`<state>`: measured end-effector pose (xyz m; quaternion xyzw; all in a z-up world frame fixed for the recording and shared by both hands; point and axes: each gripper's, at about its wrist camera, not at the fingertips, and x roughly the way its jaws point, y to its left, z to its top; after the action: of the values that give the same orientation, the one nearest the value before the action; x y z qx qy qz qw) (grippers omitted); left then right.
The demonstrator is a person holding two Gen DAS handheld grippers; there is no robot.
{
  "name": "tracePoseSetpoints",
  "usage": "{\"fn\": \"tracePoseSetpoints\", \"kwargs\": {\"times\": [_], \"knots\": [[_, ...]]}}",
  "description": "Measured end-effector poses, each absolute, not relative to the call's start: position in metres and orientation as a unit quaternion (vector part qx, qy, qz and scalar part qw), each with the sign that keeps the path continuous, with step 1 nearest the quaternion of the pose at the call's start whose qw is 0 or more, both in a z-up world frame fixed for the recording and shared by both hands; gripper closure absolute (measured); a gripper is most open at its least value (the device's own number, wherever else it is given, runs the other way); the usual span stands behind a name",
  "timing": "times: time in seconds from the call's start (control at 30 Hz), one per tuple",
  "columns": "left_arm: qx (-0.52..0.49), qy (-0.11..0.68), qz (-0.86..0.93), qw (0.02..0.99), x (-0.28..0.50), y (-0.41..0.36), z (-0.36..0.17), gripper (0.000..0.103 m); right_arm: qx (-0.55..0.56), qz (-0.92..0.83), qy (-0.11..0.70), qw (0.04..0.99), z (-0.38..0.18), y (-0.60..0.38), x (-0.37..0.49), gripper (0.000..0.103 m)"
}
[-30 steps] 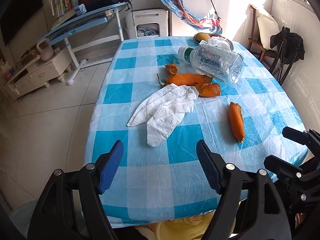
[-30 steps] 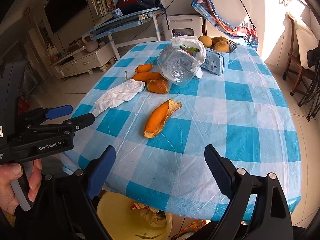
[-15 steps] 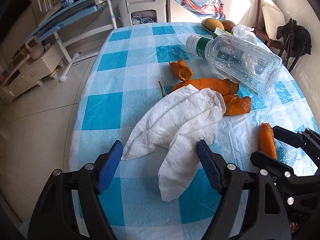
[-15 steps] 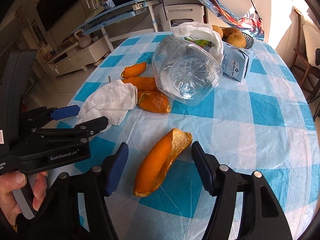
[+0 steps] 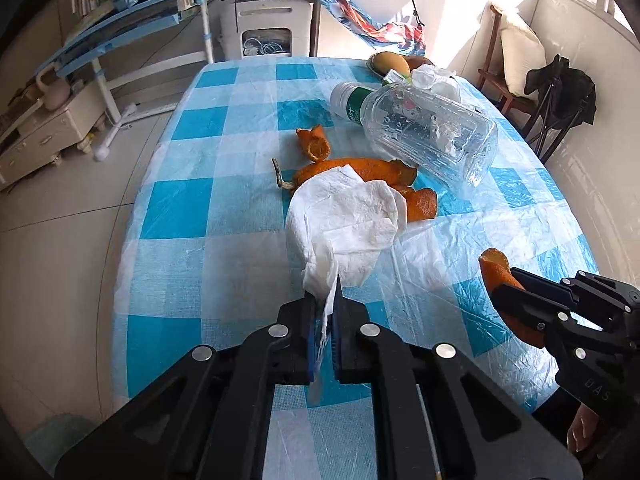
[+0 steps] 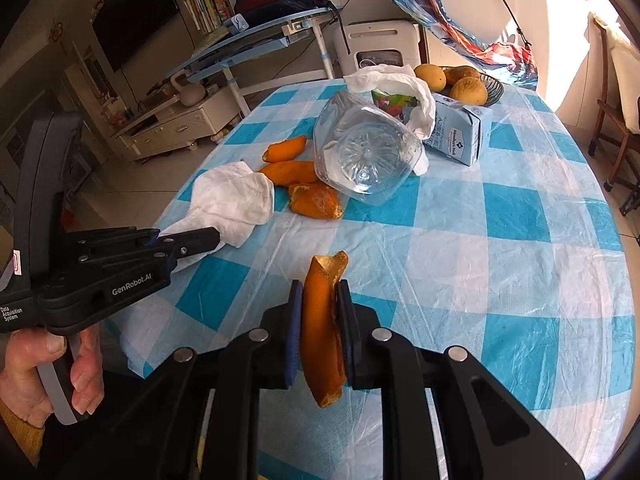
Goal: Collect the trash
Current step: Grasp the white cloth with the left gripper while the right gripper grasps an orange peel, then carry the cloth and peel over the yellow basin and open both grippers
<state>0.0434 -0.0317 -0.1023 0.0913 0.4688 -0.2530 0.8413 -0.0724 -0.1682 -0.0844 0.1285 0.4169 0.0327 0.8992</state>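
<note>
Two grips at once: my left gripper (image 5: 325, 312) has just been closing and pinches the white tissue (image 5: 348, 224) on the checked tablecloth (image 6: 500, 248); my right gripper (image 6: 318, 320) has just been closing and clamps an orange peel (image 6: 322, 320). "GenRobot.AI" marks the left tool; the blue carton's (image 6: 460, 132) print is unreadable.

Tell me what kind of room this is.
Most likely a home living-dining room: a table under a checked tablecloth with a fruit basket, a wall television above a low cabinet, and a wooden chair.
</note>
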Motion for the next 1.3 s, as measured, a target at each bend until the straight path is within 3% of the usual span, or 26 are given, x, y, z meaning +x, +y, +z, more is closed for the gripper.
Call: {"fn": "tracePoseSetpoints", "kwargs": {"times": [0.27, 0.47, 0.53, 0.57, 0.6, 1.13, 1.2, 1.27, 1.3], "knots": [[0.024, 0.468, -0.261, 0.844, 0.007, 0.006, -0.083, 0.097, 0.114, 0.110, 0.434, 0.887, -0.081, -0.129, -0.124, 0.085], [0.029, 0.470, -0.264, 0.842, -0.034, 0.019, -0.083, 0.097, 0.087, 0.164, 0.467, 0.865, -0.098, -0.097, -0.159, 0.084], [0.037, 0.470, -0.261, 0.843, -0.048, 0.022, -0.084, 0.097, 0.085, 0.172, 0.477, 0.858, -0.107, -0.089, -0.165, 0.079], [0.039, 0.471, -0.260, 0.842, -0.053, 0.023, -0.085, 0.097, 0.085, 0.169, 0.477, 0.858, -0.109, -0.089, -0.167, 0.063], [0.043, 0.472, -0.260, 0.841, -0.059, 0.025, -0.085, 0.097, 0.089, 0.168, 0.473, 0.860, -0.110, -0.089, -0.169, 0.057], [0.092, 0.507, -0.287, 0.808, -0.133, 0.027, -0.107, 0.096, 0.146, 0.062, 0.344, 0.925, -0.075, -0.132, -0.194, 0.037], [0.104, 0.517, -0.299, 0.795, -0.142, 0.024, -0.113, 0.094, 0.150, 0.053, 0.334, 0.929, -0.071, -0.135, -0.196, 0.036], [0.117, 0.515, -0.302, 0.794, -0.150, 0.022, -0.113, 0.085, 0.151, 0.047, 0.328, 0.931, -0.069, -0.136, -0.197, 0.034], [0.120, 0.510, -0.303, 0.796, -0.152, 0.021, -0.111, 0.073, 0.151, 0.045, 0.326, 0.932, -0.068, -0.136, -0.198, 0.034]]}}
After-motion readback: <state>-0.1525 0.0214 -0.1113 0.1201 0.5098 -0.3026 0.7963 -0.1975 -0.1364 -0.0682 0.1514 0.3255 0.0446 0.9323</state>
